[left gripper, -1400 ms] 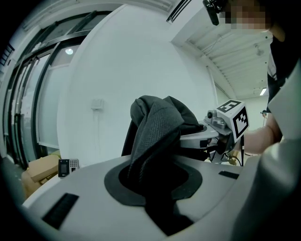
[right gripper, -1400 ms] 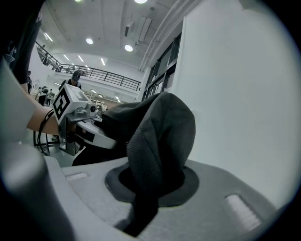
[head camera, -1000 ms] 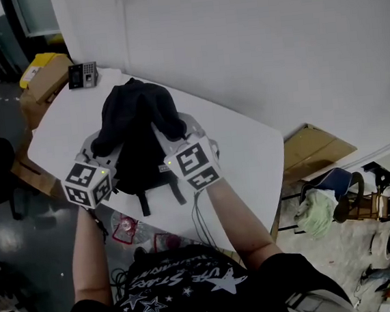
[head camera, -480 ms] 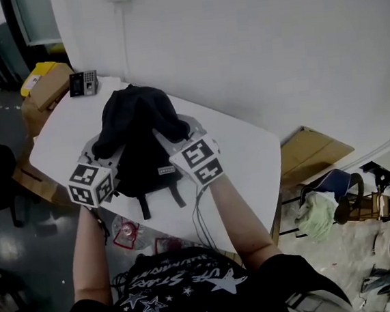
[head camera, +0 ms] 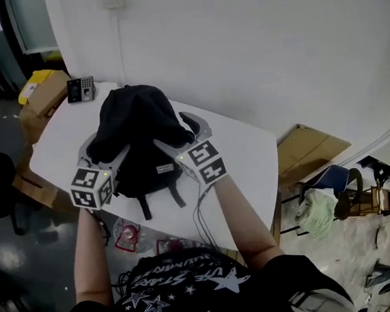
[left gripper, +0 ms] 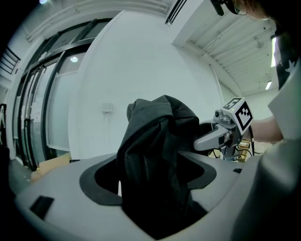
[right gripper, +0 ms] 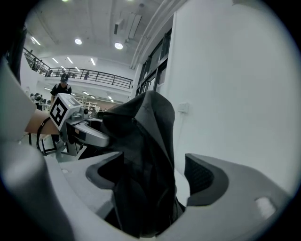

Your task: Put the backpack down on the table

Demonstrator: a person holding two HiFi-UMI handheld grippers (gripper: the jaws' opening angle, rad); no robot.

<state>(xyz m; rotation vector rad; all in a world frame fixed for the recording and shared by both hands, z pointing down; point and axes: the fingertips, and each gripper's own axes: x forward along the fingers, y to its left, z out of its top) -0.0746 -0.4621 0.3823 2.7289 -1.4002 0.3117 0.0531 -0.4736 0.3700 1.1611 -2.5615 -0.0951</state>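
The backpack sits on the table, seemingly settled. The left gripper at its eight o'clock and the right gripper at four have just been opening, jaws spread around loose fabric to release it.

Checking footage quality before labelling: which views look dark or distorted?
Head view: dim, backpack a near-featureless black mass on the white table. Left gripper view: fisheye-bent walls, dark corners, fabric weave visible. Right gripper view: same distortion, bright ceiling lights.

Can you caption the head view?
Left gripper and right gripper have just opened around the black backpack on the white table.
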